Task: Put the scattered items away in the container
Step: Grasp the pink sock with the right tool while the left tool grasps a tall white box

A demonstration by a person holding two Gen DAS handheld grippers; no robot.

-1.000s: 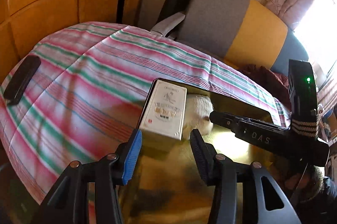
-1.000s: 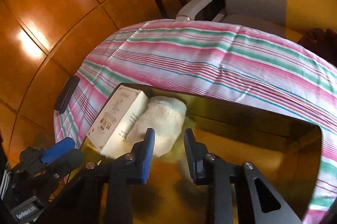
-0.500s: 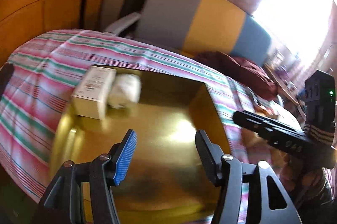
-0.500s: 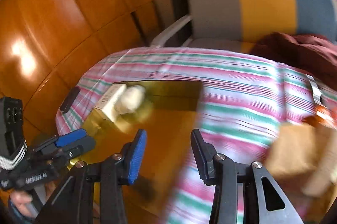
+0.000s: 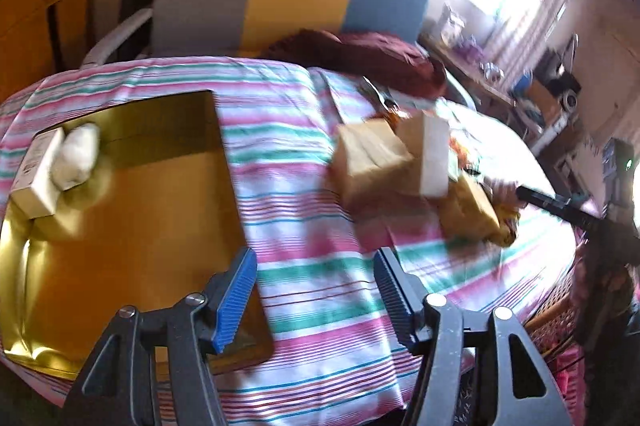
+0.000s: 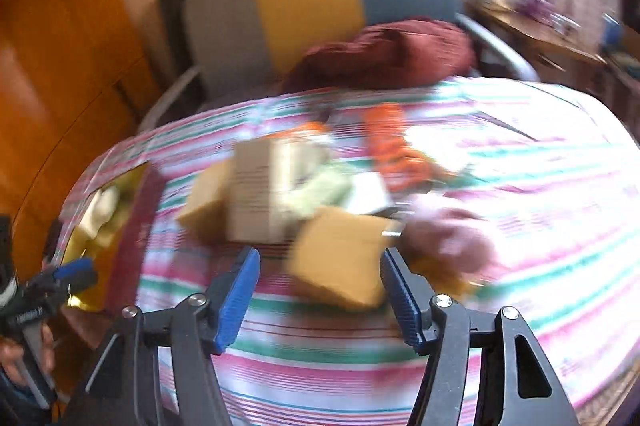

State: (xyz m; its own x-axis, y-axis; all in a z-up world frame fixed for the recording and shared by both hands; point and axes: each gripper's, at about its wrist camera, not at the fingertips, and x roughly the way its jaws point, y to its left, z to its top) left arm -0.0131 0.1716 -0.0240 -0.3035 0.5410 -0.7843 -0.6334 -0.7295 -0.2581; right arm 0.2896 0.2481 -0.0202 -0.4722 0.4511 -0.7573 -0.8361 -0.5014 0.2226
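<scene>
Both grippers are spread wide and hold nothing: the left gripper (image 5: 314, 290) hangs over the striped cloth (image 5: 280, 130) beside the gold tray (image 5: 132, 222), the right gripper (image 6: 320, 292) just before a tan box (image 6: 340, 258). A white box (image 5: 38, 172) and a white sock (image 5: 76, 156) lie touching in the tray's far corner, while blurred boxes (image 5: 376, 162) sit clustered on the cloth, well apart from the tray.

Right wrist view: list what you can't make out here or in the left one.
- Pile of scattered items, right wrist view: motion blur smears the boxes; labels unreadable.
- Gold container, right wrist view: only a sliver shows, and it is blurred.
- White box in the container, left wrist view: print too small to read.
- Right gripper, left wrist view: only partly visible near the frame edge.
</scene>
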